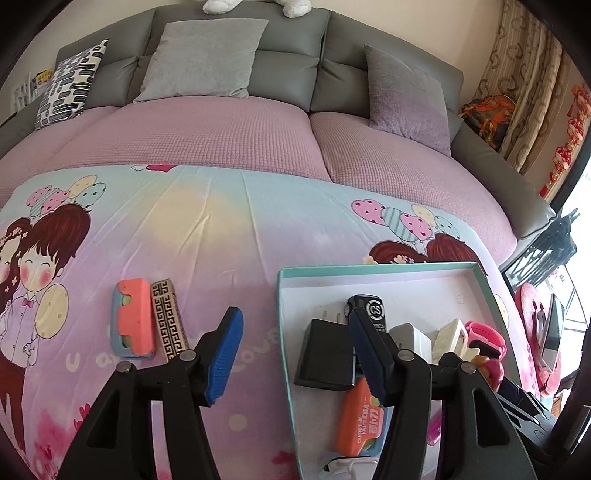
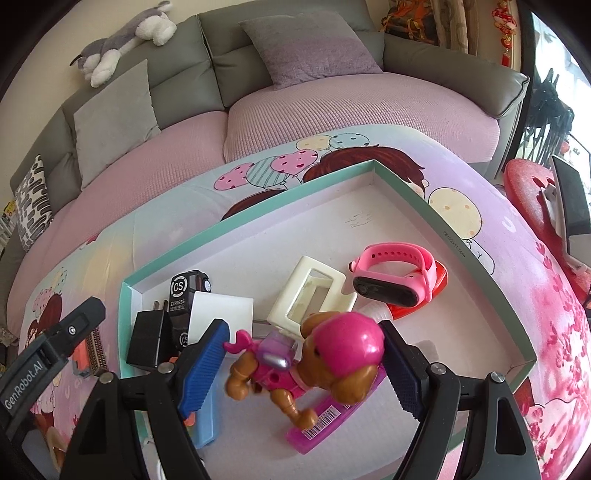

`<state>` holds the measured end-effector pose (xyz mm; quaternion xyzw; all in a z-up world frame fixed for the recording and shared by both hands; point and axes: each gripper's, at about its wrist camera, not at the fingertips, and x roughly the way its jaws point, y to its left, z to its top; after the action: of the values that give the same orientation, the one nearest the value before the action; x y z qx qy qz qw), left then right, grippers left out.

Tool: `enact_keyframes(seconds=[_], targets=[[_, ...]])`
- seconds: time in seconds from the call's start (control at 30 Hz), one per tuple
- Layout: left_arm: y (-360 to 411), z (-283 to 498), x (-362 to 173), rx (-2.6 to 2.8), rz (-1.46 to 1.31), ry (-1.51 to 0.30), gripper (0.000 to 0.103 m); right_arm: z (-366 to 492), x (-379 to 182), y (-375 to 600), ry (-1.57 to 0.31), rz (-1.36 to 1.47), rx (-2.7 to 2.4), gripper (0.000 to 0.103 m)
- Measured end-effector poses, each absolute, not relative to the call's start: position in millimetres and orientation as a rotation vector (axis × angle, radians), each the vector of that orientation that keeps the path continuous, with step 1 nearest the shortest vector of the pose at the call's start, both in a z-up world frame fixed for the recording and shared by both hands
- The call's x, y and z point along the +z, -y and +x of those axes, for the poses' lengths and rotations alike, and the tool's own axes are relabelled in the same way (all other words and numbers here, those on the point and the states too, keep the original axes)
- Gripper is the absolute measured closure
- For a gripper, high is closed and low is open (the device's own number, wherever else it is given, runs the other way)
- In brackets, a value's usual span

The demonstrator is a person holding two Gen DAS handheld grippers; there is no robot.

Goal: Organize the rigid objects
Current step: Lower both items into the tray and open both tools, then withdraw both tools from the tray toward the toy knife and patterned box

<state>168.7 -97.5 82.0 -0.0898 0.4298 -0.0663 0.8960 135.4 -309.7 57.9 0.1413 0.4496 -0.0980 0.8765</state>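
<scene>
1. The left gripper (image 1: pixel 295 354) hangs over the cartoon-print sheet (image 1: pixel 207 229) with its blue-padded jaws spread wide apart and nothing between them; its right finger overlaps the left wall of the teal-rimmed box lid (image 1: pixel 388 266).
2. Left of that gripper, on the sheet, a coral-and-blue case (image 1: pixel 132 318) lies just beside a small box with a gold key pattern (image 1: pixel 169 320), the two touching along their long sides.
3. Inside the box lid, in the left wrist view, lie a black plug adapter (image 1: pixel 327 352), a black CS-labelled toy car (image 1: pixel 367 308), a white charger block (image 1: pixel 412 338) and an orange carrot-knife pack (image 1: pixel 360 424).
4. The right gripper (image 2: pixel 306 369) is also held apart; a brown toy puppy in a pink helmet (image 2: pixel 332 354) sits between its fingers, near the right pad, though I cannot tell whether either pad touches it.
5. The puppy lies over a purple barcoded stick (image 2: pixel 325 417) at the near side of the lid.
6. Farther in are a cream rectangular frame (image 2: pixel 314 291) and a pink watch band (image 2: pixel 397 271) resting on a red piece (image 2: pixel 436 291).
7. Beyond the sheet stands a grey sofa (image 2: pixel 295 22) with a plush husky (image 2: pixel 122 44) on its back.
</scene>
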Motion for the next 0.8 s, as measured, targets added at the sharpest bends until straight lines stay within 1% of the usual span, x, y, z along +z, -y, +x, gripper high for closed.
enact_keyframes(seconds=[0.07, 0.1, 0.13, 0.17, 0.2, 0.23, 0.3, 0.37, 0.47, 0.8], targets=[[91, 171, 79, -0.097, -0.191, -0.901, 0.041, 136, 58, 308, -0.938, 0.286, -0.201, 0.019], [89, 172, 76, -0.079, -0.192, -0.909, 0.038, 136, 57, 308, -0.939, 0.281, -0.201, 0.017], [86, 173, 74, -0.061, -0.194, -0.915, 0.034, 136, 57, 307, -0.939, 0.278, -0.202, 0.013], [83, 174, 73, -0.043, -0.197, -0.92, 0.019, 137, 57, 307, -0.94, 0.278, -0.203, 0.011], [80, 174, 71, -0.027, -0.201, -0.919, 0.012, 137, 57, 307, -0.94, 0.278, -0.205, 0.006], [77, 175, 71, -0.014, -0.205, -0.917, 0.012, 137, 57, 307, -0.938, 0.278, -0.207, 0.003], [72, 175, 70, 0.008, -0.212, -0.918, 0.012, 137, 57, 307, -0.933, 0.278, -0.215, 0.0], [68, 175, 68, 0.026, -0.221, -0.919, 0.011, 137, 56, 308, -0.932, 0.279, -0.224, 0.0], [64, 175, 66, 0.041, -0.232, -0.918, 0.007, 137, 53, 310, -0.94, 0.288, -0.235, 0.0], [64, 178, 55, 0.047, -0.23, -0.952, 0.007, 140, 49, 310, -0.958, 0.287, -0.232, 0.0]])
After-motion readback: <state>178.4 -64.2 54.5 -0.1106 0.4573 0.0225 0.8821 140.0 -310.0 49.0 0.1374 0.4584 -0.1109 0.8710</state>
